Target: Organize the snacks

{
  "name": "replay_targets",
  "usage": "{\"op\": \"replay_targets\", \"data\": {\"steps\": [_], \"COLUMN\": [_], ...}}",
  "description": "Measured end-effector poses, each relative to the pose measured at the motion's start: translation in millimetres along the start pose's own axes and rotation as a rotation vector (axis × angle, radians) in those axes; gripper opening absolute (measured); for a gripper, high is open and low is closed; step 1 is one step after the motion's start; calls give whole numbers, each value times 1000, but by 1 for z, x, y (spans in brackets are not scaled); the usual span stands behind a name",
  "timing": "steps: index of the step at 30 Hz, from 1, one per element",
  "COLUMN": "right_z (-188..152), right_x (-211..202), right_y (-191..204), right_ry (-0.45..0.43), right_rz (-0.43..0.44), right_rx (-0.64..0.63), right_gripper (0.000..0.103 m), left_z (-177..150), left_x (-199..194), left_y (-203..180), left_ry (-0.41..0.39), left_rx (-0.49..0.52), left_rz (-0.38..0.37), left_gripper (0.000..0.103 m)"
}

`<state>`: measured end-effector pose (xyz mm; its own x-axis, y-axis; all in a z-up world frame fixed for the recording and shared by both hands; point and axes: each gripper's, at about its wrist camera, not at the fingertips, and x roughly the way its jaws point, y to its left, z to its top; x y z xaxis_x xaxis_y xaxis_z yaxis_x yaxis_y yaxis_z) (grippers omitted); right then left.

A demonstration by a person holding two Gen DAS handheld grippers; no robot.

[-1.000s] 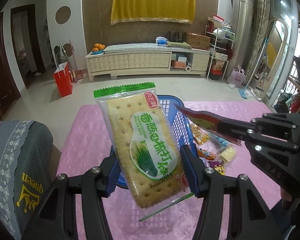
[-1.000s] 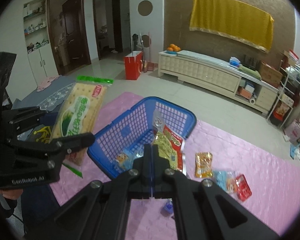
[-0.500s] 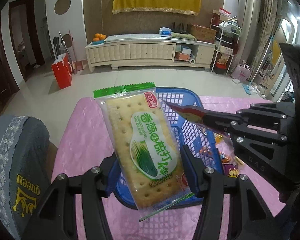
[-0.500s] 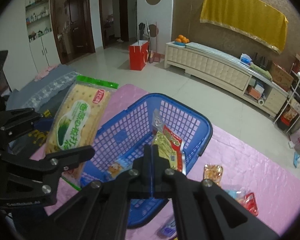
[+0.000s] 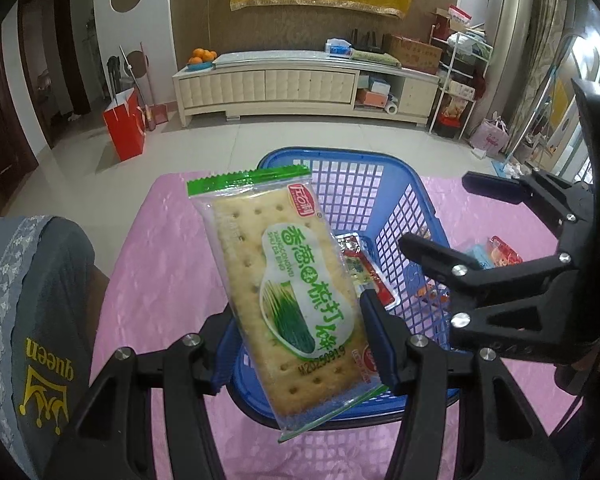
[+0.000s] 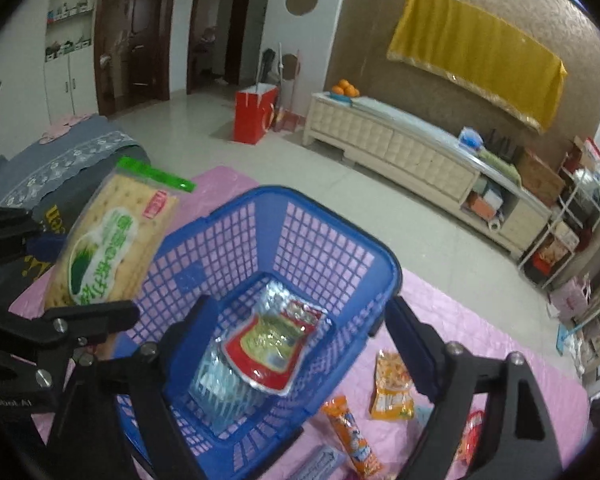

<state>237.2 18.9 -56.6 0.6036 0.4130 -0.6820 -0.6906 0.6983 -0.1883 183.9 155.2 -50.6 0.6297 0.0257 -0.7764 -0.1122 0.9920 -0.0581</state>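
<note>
Left gripper [image 5: 296, 328] clamps the flat, green-topped plastic cracker packet [image 5: 288, 292] by its lower edges, over the blue plastic basket [image 6: 384, 256]. Light but brittle, so a gentle edge hold suits it. Right gripper [image 6: 296, 336] has just sprung wide, nothing between its fingers.

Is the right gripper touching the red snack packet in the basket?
Apart. In the right wrist view, the right gripper is wide open, and the red snack packet lies loose in the basket.

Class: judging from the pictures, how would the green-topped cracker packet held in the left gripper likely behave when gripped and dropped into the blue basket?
The cracker packet probably stays stiff: it stands straight between the left gripper pads. Its crackers look brittle, so hard squeezing may crack them. The glossy wrapper could slip.
</note>
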Motion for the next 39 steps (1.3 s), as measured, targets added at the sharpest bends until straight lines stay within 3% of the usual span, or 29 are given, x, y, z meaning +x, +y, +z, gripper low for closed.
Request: {"op": "replay_targets", "data": {"steps": [6,14,30,34,39], "right_z": [-6,-16,-41,-47,-51], "right_x": [-8,-31,-41,-41,-46], "right_y": [-15,-37,-61,-63,-64], "right_ry": [29,-5,25,32,40], "right_rz": [28,24,-23,-24,-36], "right_rx": [68,164,240,250,249], "right_gripper": [88,88,88,88,88], "left_z": [3,11,13,13,11], "left_x": [-8,-11,31,31,15], "left_y": [-8,-25,-50,-52,-59], "left_ry": [-11,-21,40,12,-31], "left_rx": [17,58,85,97,126], "left_rz": [-10,-24,-72,-83,-85], "left_gripper": [54,54,55,75,76]}}
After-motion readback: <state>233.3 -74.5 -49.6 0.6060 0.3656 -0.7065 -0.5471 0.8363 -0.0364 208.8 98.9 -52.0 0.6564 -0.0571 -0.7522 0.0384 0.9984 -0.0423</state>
